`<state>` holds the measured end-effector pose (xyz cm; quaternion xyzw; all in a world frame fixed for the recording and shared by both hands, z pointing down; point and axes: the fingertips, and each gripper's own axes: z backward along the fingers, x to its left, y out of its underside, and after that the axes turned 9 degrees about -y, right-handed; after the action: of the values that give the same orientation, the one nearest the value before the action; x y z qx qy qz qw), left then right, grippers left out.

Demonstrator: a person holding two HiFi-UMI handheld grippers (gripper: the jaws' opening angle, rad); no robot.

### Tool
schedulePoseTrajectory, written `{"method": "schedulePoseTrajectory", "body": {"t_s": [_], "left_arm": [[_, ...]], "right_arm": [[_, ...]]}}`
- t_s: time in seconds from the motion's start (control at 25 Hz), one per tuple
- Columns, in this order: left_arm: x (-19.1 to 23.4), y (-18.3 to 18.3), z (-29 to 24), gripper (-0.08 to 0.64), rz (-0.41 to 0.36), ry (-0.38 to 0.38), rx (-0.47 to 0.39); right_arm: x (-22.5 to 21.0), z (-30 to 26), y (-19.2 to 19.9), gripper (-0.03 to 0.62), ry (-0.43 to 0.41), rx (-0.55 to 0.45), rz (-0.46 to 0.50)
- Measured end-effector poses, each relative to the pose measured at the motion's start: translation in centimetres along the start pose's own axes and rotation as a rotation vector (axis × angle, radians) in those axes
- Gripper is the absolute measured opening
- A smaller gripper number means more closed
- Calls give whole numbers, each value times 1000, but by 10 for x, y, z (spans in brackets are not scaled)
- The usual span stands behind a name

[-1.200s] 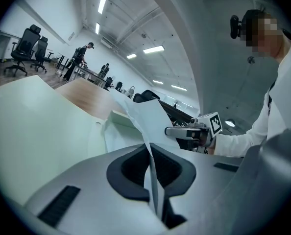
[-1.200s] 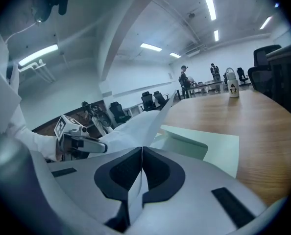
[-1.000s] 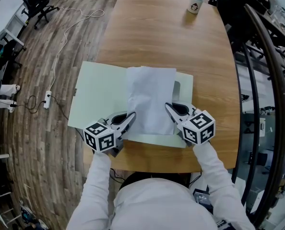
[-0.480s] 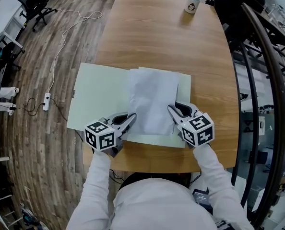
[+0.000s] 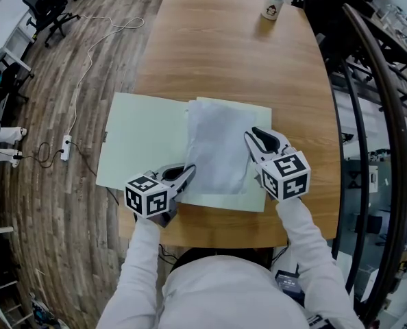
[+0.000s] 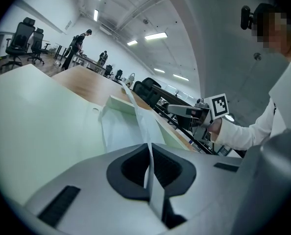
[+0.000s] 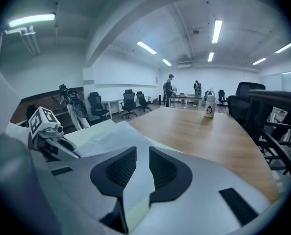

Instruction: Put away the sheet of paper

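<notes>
Currently sheet of paper (image 5: 217, 146) laid on open green folder (image 5: 142, 139), right half; near-left corner pinched by closed left hand-held gripper (image 5: 188, 172); right hand-held gripper (image 5: 253, 134) slightly parted, empty, over folder's right side; placing judged in hand; next, sheet to be released flat, folder closed.

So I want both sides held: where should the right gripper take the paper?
Take the paper by its right edge, coming from the right, opposite the left gripper, whose jaws pinch its near left corner. It lies thin over the folder, so only an edge fits.
</notes>
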<state>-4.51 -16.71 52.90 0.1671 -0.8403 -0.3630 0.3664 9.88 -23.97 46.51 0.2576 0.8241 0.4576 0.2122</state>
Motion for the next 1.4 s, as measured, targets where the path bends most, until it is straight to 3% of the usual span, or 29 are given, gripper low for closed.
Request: {"method": "schedulePoseTrajectory", "body": {"t_s": [0.32, 0.68, 1.4], "left_arm": [[6, 6, 1, 17, 33, -23, -7], [7, 9, 0, 17, 79, -53, -5], [15, 17, -3, 18, 102, -102, 40]], "right_arm": [[15, -53, -15, 98, -36, 23, 40], [16, -103, 0, 98, -15, 115, 28], [23, -134, 26, 98, -30, 237, 46]]}}
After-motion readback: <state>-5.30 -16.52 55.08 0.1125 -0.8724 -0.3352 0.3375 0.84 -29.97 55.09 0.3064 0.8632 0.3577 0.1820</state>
